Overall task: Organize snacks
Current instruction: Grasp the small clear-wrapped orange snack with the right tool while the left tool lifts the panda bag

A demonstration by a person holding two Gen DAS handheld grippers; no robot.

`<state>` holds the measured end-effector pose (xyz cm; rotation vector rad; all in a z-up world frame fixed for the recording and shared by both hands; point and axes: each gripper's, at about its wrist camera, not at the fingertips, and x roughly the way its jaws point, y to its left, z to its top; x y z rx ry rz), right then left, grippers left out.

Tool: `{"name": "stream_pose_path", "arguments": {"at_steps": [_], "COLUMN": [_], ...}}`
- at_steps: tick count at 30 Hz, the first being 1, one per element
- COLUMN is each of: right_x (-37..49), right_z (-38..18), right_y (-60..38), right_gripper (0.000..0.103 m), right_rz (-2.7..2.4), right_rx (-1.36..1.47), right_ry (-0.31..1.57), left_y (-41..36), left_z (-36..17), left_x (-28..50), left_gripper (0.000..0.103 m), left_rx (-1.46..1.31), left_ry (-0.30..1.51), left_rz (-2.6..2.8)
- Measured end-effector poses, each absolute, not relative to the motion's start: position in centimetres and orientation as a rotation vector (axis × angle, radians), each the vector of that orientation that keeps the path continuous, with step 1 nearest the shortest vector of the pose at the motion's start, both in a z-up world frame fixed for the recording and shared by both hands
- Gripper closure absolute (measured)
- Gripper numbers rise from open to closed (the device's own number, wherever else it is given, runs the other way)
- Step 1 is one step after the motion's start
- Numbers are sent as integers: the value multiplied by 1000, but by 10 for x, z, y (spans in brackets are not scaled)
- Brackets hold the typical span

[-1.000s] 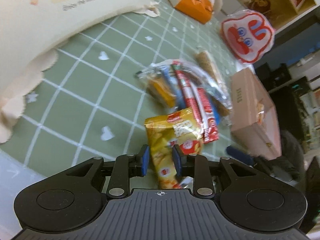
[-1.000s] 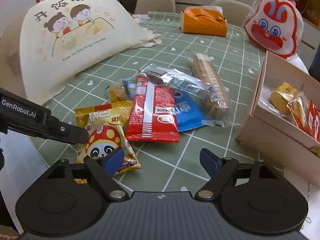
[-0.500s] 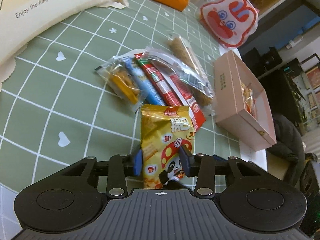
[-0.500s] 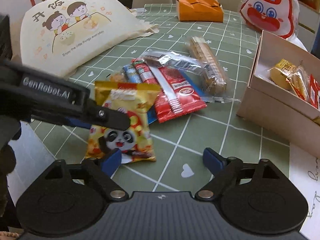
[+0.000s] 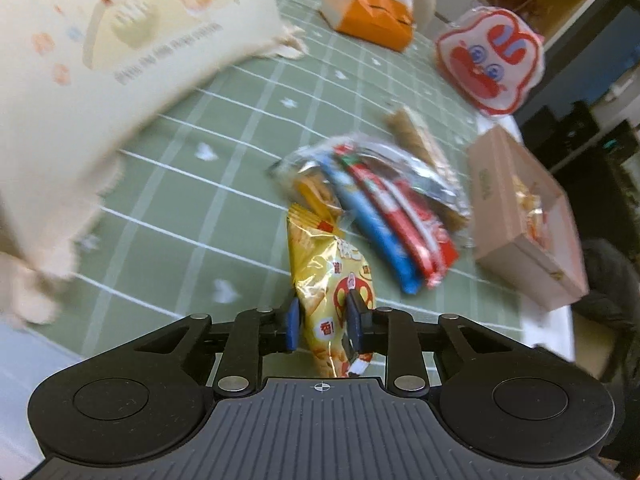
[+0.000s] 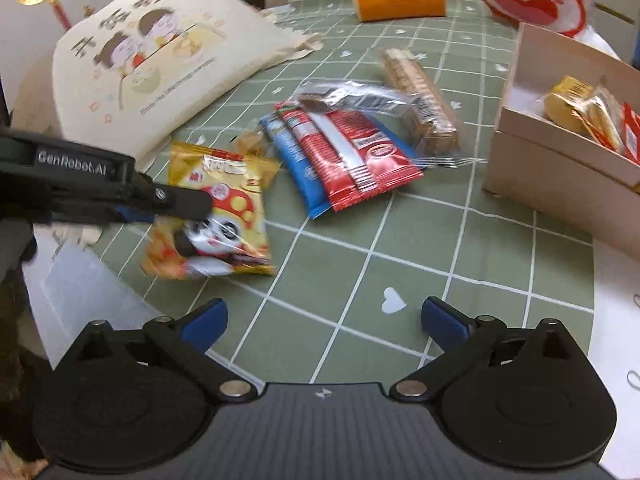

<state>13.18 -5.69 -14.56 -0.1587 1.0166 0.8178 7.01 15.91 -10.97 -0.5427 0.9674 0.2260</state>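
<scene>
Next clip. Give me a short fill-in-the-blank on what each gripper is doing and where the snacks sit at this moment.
1. The left gripper is shut on the yellow ____ bag.
2. The right gripper is ____ and holds nothing.
3. The red wafer pack lies on top of a ____ pack.
4. A few snacks already sit inside the ____ box.

Missing words: panda; open; blue; cardboard

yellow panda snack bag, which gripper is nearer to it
Left. The left gripper is shut on the yellow panda snack bag, its fingers pinching the bag's lower part. The right gripper is open and empty, off to the bag's right above the green tablecloth.
</scene>
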Motion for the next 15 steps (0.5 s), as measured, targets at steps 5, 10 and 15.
{"name": "stream_pose_path", "arguments": {"at_steps": [5,10,15], "right_x": [119,102,101], "right_z": [-148,-154,-155], "right_y": [-50,-41,-42], "right_gripper": [0,0,0], "right_rz": [806,771,775], "right_rx": [-247,-351,-358], "right_ry": [968,901,880], "left_y": [163,173,174], "left_z": [-83,-80,-93], "left_x": [62,68,77], "left_gripper": [78,81,68], "left_rx": [-315,-309,-266], "left_ry": [974,983,1016], "left_rz": [337,334,386]}}
